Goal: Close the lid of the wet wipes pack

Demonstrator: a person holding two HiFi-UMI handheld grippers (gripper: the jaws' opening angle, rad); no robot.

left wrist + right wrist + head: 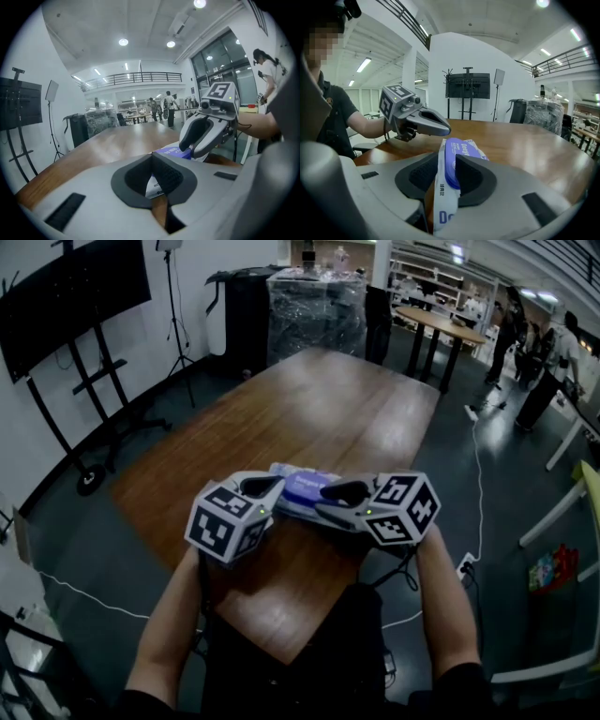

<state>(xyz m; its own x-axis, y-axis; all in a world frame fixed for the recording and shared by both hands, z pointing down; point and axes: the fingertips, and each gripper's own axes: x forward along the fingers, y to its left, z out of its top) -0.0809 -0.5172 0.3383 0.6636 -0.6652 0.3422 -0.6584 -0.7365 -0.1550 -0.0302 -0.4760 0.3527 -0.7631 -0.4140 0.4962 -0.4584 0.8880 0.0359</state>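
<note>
White wet wipes pack [302,486] with a purple lid [453,157], turned on edge over the wooden table [319,399].
Left gripper [269,487] has its jaw tips pressed together with nothing between them. Its point sits right at the pack's left end, though whether it touches is unclear. The pack stretches between the two grippers, and the right gripper [330,494] clamps its right end, one pad against the lid side.
</note>
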